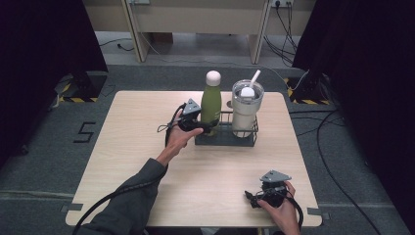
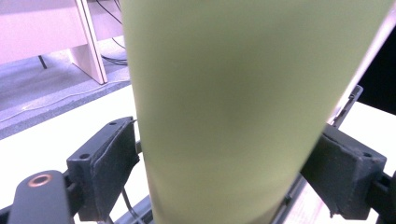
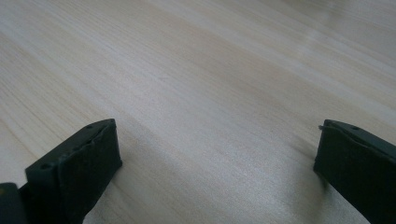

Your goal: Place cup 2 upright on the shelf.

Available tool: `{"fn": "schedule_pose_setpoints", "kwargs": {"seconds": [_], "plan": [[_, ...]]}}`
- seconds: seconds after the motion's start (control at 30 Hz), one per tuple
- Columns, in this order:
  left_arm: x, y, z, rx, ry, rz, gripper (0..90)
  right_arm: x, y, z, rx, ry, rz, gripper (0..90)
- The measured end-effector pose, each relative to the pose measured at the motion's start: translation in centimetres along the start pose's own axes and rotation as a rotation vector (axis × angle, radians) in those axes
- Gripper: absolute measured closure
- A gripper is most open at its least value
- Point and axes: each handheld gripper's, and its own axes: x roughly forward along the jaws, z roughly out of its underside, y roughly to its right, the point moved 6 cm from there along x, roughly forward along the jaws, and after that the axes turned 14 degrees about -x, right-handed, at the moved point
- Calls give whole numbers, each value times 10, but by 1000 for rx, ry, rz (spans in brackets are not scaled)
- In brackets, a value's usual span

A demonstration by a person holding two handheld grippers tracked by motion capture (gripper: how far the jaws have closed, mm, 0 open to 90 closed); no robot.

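While the green bottle point(image 1: 211, 104) stands straight up in the black wire rack point(image 1: 225, 137), its long side runs from bottom to top and its white cap point(image 1: 213, 77) points up. The rack sits near the far edge of the tabletop point(image 1: 127, 147), about in the middle. There is one bottle, one rack and one clear cup point(image 1: 245, 108) with one white straw point(image 1: 254, 78); the cup stands in the rack just beside the bottle. The left gripper point(image 1: 208, 126) has its jaws on both sides of the bottle, pressed against it. The right gripper point(image 1: 250, 197) rests near the near right corner of the tabletop, jaws wide apart with nothing between them. A "5" point(image 1: 85, 132) is marked on the floor at the left.
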Motion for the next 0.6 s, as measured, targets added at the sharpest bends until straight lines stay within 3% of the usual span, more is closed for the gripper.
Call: {"fn": "schedule_pose_setpoints", "kwargs": {"seconds": [0.6], "plan": [[-18,2,0,-16,-15,11,147,0,0,0,0,-1,0,5]]}}
